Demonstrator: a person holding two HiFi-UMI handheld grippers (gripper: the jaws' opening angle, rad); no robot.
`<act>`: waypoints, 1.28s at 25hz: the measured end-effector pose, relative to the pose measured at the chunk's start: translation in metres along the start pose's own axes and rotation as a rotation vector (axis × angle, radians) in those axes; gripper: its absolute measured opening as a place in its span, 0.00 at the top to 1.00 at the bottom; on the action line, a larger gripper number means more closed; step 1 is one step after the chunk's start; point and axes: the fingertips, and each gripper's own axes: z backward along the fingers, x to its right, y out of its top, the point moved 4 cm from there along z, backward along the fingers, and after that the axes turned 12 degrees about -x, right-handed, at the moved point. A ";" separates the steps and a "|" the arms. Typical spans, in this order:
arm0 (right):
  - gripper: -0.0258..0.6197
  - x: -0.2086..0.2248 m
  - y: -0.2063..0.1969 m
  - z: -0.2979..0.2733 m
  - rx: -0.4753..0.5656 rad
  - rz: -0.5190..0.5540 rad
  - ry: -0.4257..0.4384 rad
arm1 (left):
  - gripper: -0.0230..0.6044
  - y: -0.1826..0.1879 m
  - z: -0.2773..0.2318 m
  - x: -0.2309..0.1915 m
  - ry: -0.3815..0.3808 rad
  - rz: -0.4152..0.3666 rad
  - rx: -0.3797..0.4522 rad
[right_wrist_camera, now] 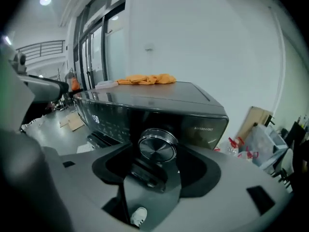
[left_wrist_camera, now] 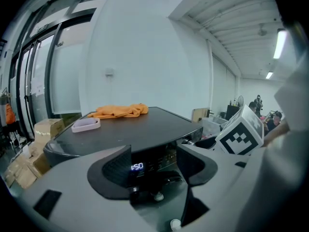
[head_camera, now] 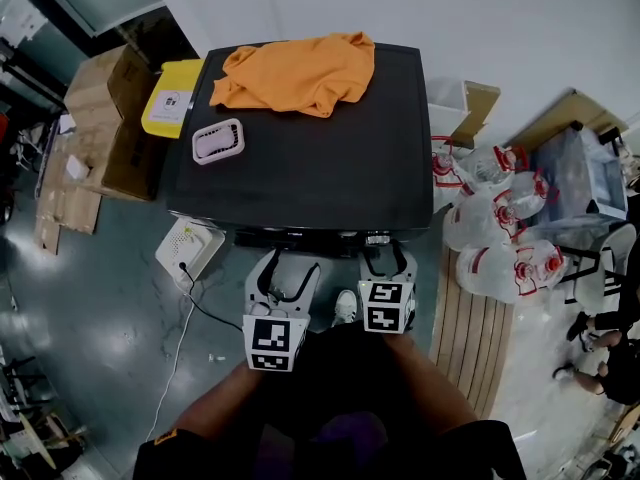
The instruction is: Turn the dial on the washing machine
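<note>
Right gripper view: dial [right_wrist_camera: 157, 147] lies at 12 o'clock between my right tool's [right_wrist_camera: 158, 162] released jaws, untouched.

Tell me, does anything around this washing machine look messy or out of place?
An orange cloth lies crumpled at the back, on top of the washing machine, with a small pink tray near it. To the machine's right, clear jugs lie heaped together. Nothing looks spilled or broken.

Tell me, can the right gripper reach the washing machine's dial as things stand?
Probably yes: the right gripper is open, the dial sits straight ahead between its jaws, and nothing blocks the way.
</note>
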 end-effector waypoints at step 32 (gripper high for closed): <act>0.50 -0.002 0.004 0.005 0.044 0.100 -0.030 | 0.49 -0.003 0.009 -0.004 0.014 0.022 0.016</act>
